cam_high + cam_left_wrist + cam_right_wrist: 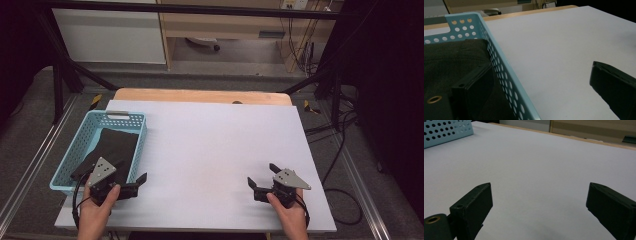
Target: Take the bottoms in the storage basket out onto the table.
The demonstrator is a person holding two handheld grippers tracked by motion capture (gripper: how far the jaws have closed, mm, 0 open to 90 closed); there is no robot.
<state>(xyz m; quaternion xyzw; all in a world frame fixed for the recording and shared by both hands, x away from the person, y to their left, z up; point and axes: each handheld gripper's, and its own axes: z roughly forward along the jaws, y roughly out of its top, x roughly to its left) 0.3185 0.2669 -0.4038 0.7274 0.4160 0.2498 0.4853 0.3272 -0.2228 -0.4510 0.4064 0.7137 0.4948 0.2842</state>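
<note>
A light blue perforated basket (142, 131) stands at the left of the white table top (215, 145), and a dark folded cloth (115, 145) lies inside it. My left gripper (132, 176) is open at the basket's near right corner. In the left gripper view the basket wall (506, 82) runs between the jaws of the left gripper (540, 67): one jaw is over the dark cloth (454, 57), the other over the table. My right gripper (263, 176) is open at the near right, and the right gripper (540, 186) has just bare table between its jaws.
The basket (446, 130) sits far off to the left in the right gripper view. A wooden edge (200, 95) borders the table's far side. Black frame posts (57, 85) stand at both sides, and cables (345, 200) lie on the floor at right.
</note>
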